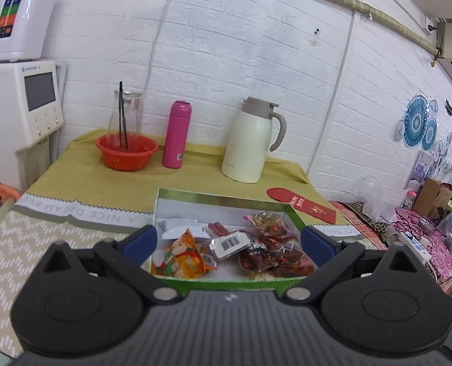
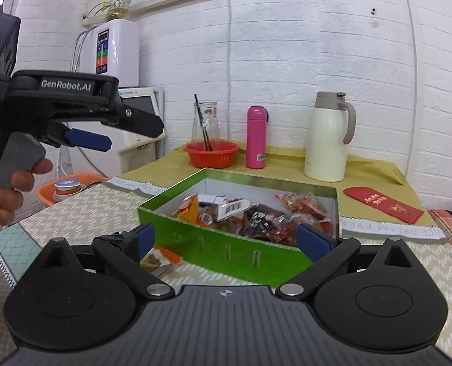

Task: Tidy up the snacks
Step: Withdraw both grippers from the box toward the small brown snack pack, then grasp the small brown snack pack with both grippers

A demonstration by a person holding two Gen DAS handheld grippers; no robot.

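Note:
A green box (image 1: pixel 226 196) with a white inside sits on the table and holds several snack packets. Among them are an orange packet (image 1: pixel 183 256), a white barcode packet (image 1: pixel 230 242) and dark red packets (image 1: pixel 274 253). My left gripper (image 1: pixel 228 241) hovers open above the box with nothing between its fingers. In the right wrist view it is the gripper (image 2: pixel 104 140) held by a hand at upper left. My right gripper (image 2: pixel 229 239) is open and low in front of the box's green front wall (image 2: pixel 195 231). One orange packet (image 2: pixel 158 260) lies on the table outside the box, beside its left finger.
Along the back wall stand a cream thermal jug (image 1: pixel 250 143), a pink bottle (image 1: pixel 177 134) and a red basket (image 1: pixel 126 152) with a glass carafe. A red envelope (image 1: pixel 302 204) lies right of the box. White appliances stand at left, above an orange tub (image 2: pixel 73 183).

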